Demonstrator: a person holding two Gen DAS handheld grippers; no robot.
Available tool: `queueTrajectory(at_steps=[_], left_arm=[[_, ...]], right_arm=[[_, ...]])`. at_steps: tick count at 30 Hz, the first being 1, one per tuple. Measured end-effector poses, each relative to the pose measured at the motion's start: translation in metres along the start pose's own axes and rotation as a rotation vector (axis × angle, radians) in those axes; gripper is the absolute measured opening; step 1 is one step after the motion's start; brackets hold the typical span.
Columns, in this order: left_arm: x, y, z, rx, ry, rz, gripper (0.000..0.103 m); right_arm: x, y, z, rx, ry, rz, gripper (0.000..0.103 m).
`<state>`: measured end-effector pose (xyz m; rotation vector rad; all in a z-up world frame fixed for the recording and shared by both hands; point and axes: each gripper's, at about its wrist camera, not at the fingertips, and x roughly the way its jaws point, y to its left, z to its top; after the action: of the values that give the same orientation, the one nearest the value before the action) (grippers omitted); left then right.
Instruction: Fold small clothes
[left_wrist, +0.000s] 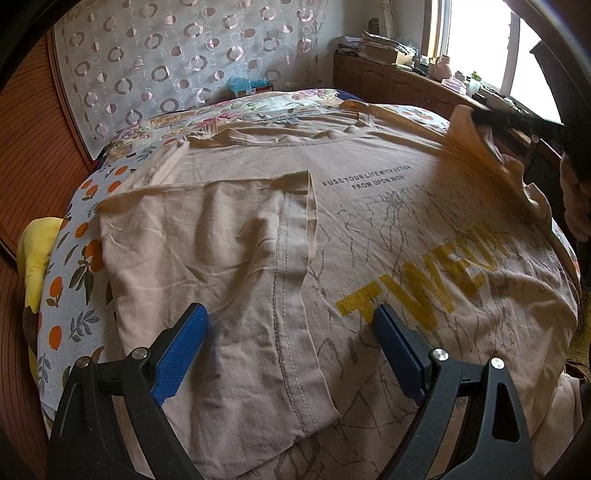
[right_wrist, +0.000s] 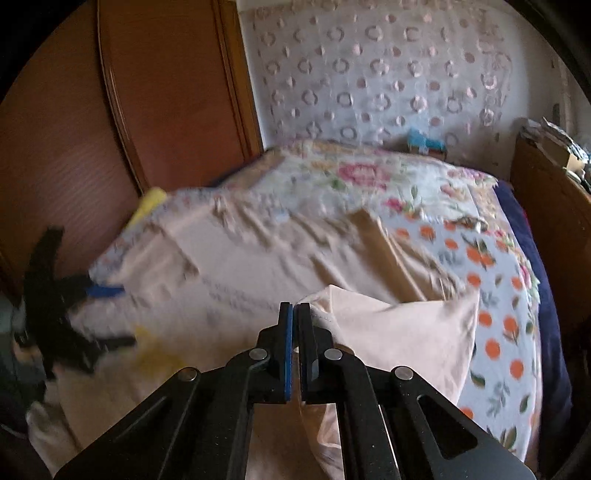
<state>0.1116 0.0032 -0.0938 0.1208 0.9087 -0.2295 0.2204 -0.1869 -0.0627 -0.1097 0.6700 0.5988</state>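
A beige T-shirt (left_wrist: 369, 229) with yellow letters lies spread on the bed; its left sleeve side is folded inward over the body (left_wrist: 229, 280). My left gripper (left_wrist: 291, 317) is open just above the folded part, holding nothing. My right gripper (right_wrist: 294, 306) is shut on the shirt's right sleeve edge (right_wrist: 388, 332) and lifts it off the bed. In the left wrist view the right gripper (left_wrist: 517, 120) shows at the upper right with stretched cloth hanging from it. The left gripper (right_wrist: 74, 295) shows blurred at the left of the right wrist view.
The bed has a floral and orange-print sheet (left_wrist: 74, 280). A wooden headboard panel (left_wrist: 33, 155) stands at the left, a patterned curtain (left_wrist: 166, 62) behind, and a cluttered wooden cabinet (left_wrist: 399, 74) under the window. A yellow cloth (left_wrist: 37, 254) lies at the bed's left edge.
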Motion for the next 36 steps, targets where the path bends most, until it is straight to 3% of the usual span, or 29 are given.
queueTrajectory(at_steps=[2,3,5,10,17,20,24,27,36], left_arm=[[0.0,0.0,0.0,0.0,0.0,0.0,0.091],[0.0,0.0,0.0,0.0,0.0,0.0,0.091],[0.0,0.0,0.0,0.0,0.0,0.0,0.091],[0.0,0.0,0.0,0.0,0.0,0.0,0.091],[0.0,0.0,0.0,-0.001,0.0,-0.002,0.091],[0.0,0.0,0.0,0.0,0.0,0.0,0.091],[0.0,0.0,0.0,0.0,0.0,0.0,0.091],[0.0,0.0,0.0,0.0,0.0,0.0,0.091],[0.0,0.0,0.0,0.0,0.0,0.0,0.091]], right_arm=[[0.001,0.003,0.009,-0.004,-0.023,0.014,0.007],[0.004,0.004,0.011,-0.008,-0.017,0.002,0.023],[0.004,0.001,0.008,-0.005,-0.009,-0.026,0.041],[-0.016,-0.004,-0.012,-0.025,0.01,-0.105,0.041],[-0.033,-0.019,-0.074,-0.012,0.111,-0.21,0.041],[-0.036,-0.02,-0.089,0.007,0.135,-0.214,0.039],[-0.042,-0.013,-0.096,0.003,0.117,-0.201,0.013],[-0.053,-0.008,-0.098,-0.013,0.09,-0.161,0.007],[-0.071,0.014,-0.127,-0.086,0.145,-0.086,0.006]])
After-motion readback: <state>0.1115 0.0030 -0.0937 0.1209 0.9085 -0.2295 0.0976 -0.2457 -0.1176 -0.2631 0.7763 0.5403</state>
